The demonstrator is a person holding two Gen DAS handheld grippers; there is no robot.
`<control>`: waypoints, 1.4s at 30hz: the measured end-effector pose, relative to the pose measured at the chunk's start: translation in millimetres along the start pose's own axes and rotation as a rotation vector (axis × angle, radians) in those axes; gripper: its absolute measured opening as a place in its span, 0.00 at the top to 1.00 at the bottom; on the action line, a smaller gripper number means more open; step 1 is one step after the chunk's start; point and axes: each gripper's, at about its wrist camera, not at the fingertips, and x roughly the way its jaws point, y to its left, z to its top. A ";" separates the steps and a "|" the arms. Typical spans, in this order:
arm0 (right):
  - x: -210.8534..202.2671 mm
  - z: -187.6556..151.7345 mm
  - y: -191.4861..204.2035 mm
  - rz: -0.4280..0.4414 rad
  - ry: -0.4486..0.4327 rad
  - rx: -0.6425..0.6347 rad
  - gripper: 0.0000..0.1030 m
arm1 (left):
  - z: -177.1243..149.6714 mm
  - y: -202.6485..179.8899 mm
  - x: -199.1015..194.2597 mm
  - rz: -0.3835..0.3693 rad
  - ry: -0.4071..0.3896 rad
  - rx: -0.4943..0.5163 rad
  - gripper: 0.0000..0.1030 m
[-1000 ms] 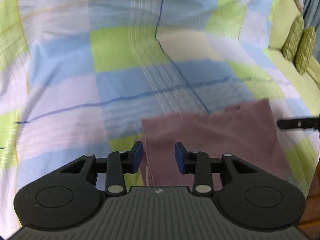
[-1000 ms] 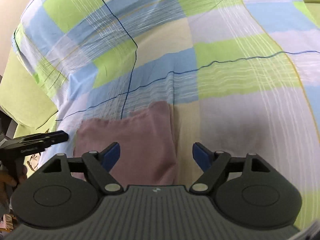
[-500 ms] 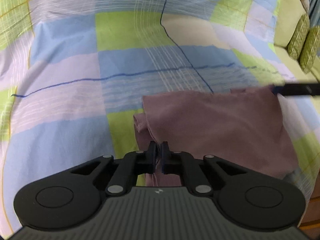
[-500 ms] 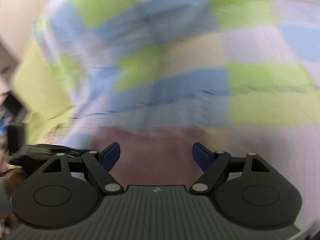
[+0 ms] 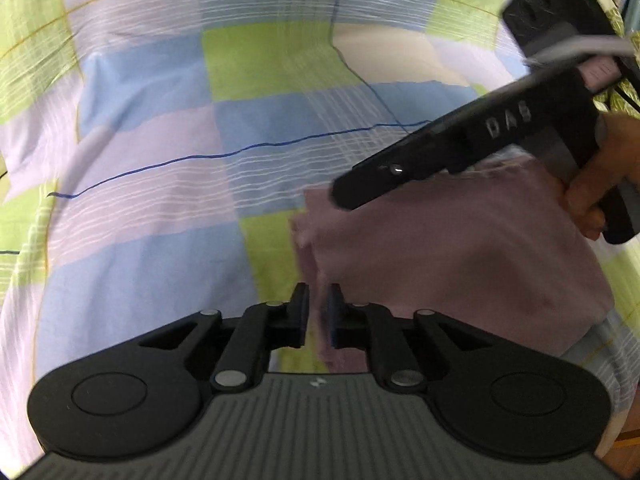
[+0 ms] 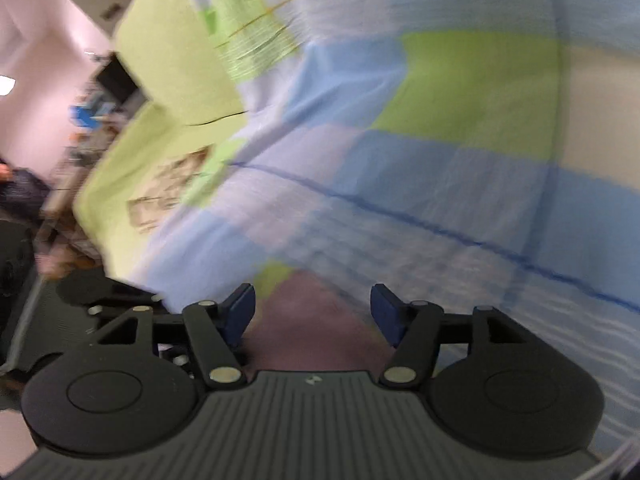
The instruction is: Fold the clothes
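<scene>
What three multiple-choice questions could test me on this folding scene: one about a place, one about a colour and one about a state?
1. The garment lies on:
A. a wooden floor
B. a checked bedsheet
C. a chair seat

2. The garment's colour is:
A. mauve
B. bright yellow
C. black

3. The garment is:
A. hanging in the air
B. rolled into a ball
C. folded flat in layers

Answers:
1 B: blue, green and lilac squares surround the garment on all the sides that show.
2 A: both wrist views show a dusty pink-purple cloth.
3 C: it lies flat with straight edges, and stacked layers show along its left edge.
</scene>
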 end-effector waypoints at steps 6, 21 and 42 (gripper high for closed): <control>-15.1 -15.1 14.7 0.036 0.013 -0.097 0.83 | 21.0 10.5 14.6 -0.035 0.009 0.086 0.79; -19.5 -26.8 23.5 -0.132 -0.070 -0.074 0.58 | 84.6 43.6 49.8 0.059 -0.034 0.136 0.60; 18.8 8.3 11.7 -0.072 0.102 -0.237 0.96 | 6.3 -12.4 22.1 -0.098 -0.026 -0.141 0.56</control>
